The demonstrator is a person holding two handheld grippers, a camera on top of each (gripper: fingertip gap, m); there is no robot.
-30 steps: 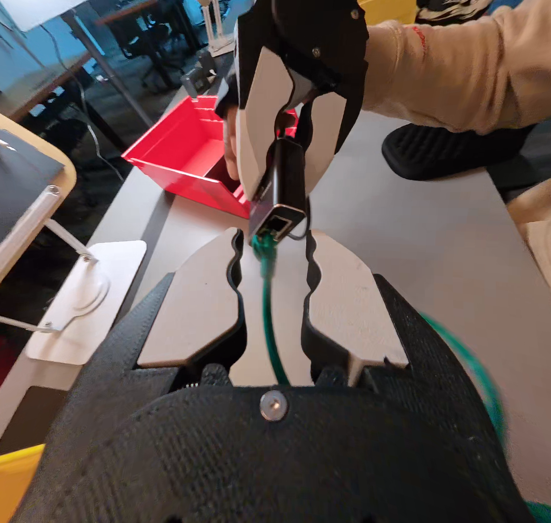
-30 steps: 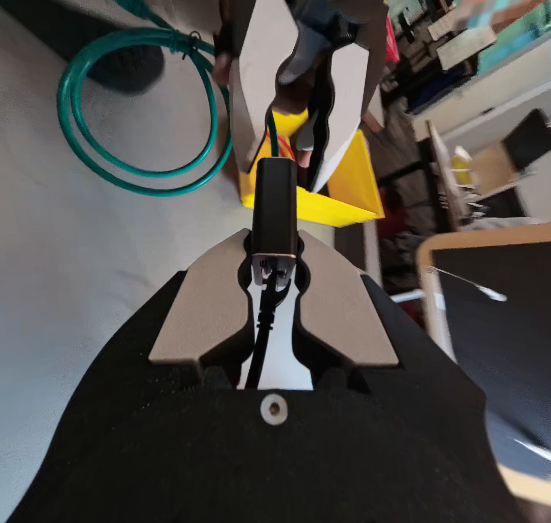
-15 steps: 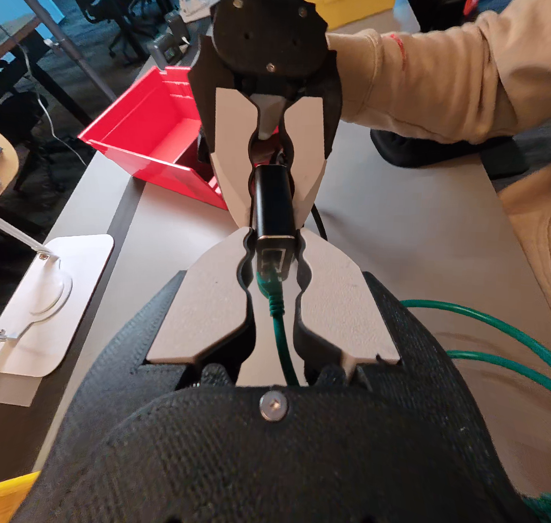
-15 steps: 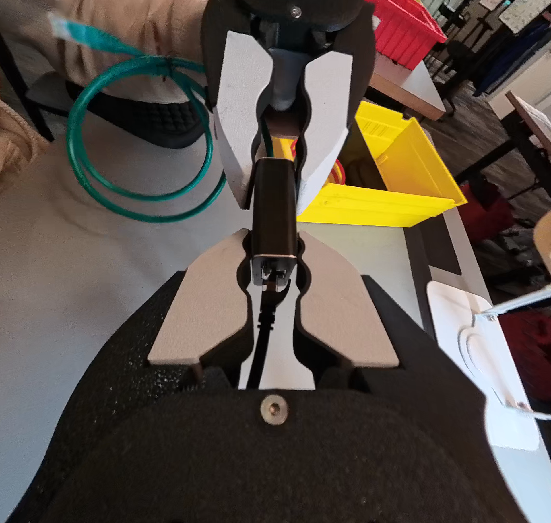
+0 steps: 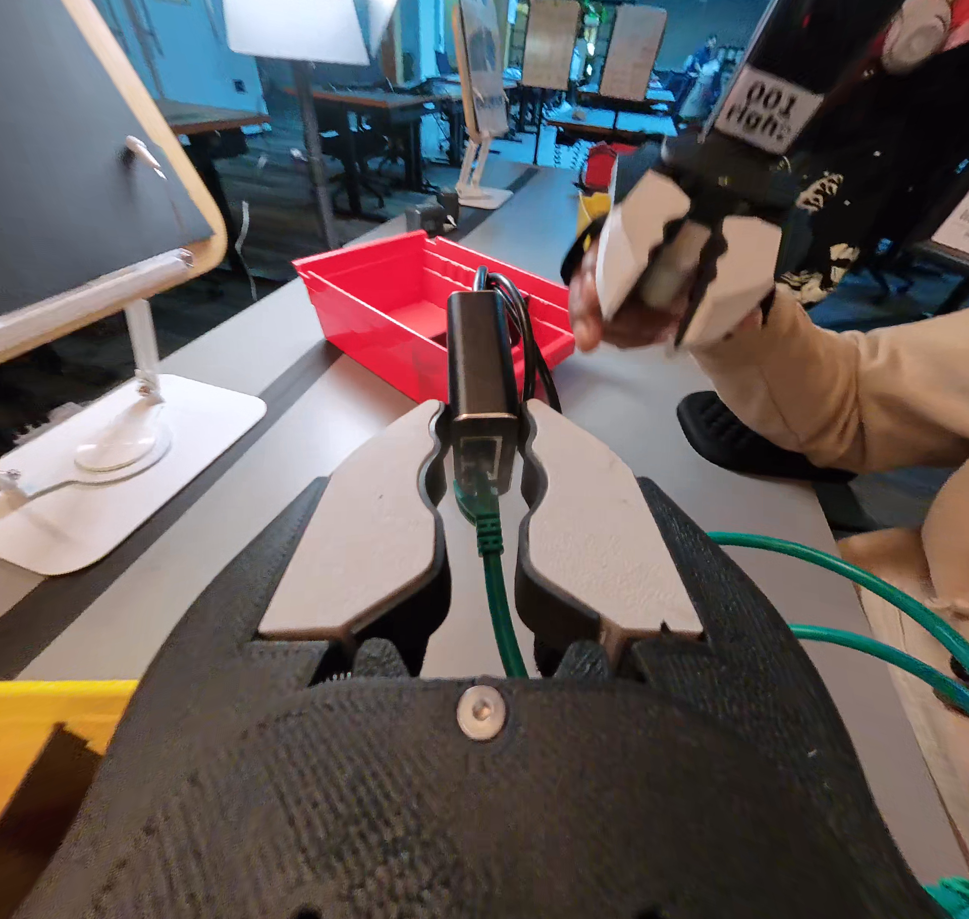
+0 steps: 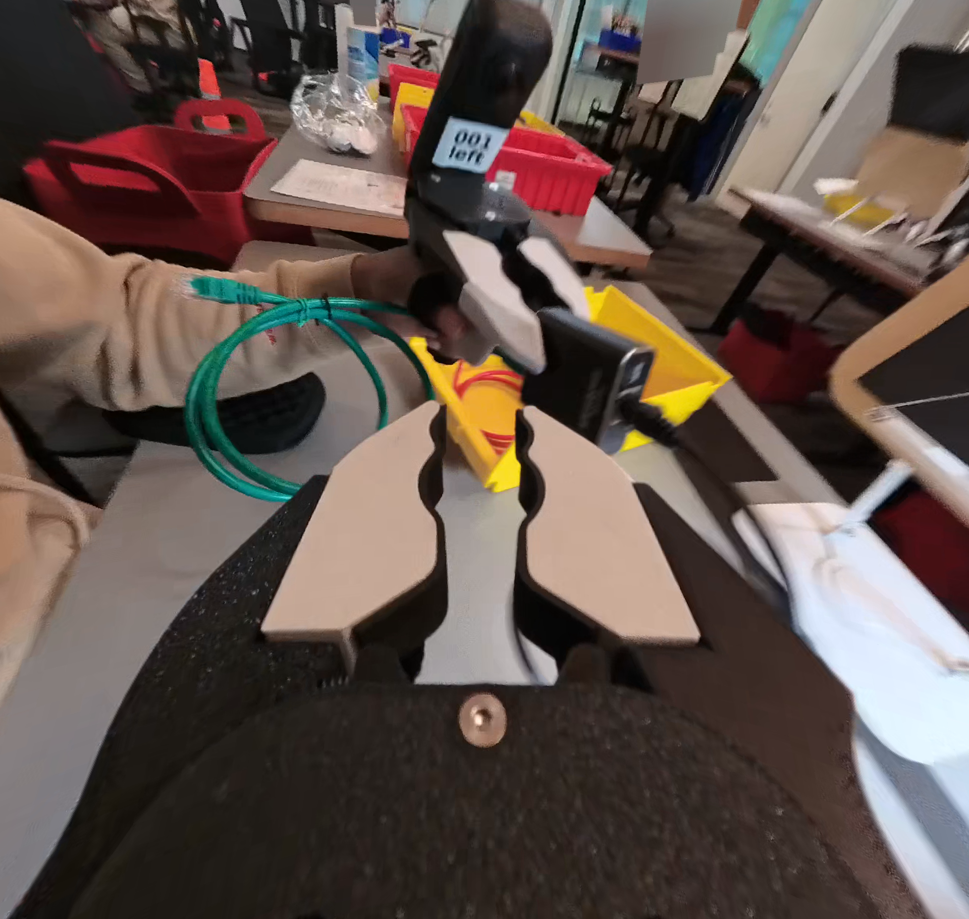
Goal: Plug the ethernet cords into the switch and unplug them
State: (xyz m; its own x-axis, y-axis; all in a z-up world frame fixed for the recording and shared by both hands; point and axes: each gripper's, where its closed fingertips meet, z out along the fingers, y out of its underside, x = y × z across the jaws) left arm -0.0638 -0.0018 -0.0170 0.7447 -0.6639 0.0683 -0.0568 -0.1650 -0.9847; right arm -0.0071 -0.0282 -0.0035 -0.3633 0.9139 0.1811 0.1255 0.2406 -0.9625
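The small black switch (image 5: 480,354) is clamped between my left gripper's (image 5: 482,416) fingertips, held above the grey table (image 5: 629,422). A green ethernet plug (image 5: 480,500) sits in its near port, and the green cord (image 5: 498,605) runs back between the fingers. My right gripper (image 6: 481,411) is open and empty, off to the right of the switch (image 6: 587,375). In the right wrist view the left gripper (image 6: 556,335) holds the switch, the green cord's coil (image 6: 220,422) hangs beside it, and the free plug (image 6: 210,288) sticks out. A black lead (image 6: 650,422) leaves the switch's far end.
A red bin (image 5: 398,296) stands behind the switch. A yellow bin (image 6: 676,354) with red cord inside stands past the left gripper. A white stand base (image 5: 120,458) carries a tilted board at the left. A black wrist rest (image 5: 734,443) lies under a person's sleeve. Left tips to right tips: about 7 cm.
My right gripper has let go of the switch and drawn away up and to the right. The left gripper now holds the switch alone, with the green plug still in it.
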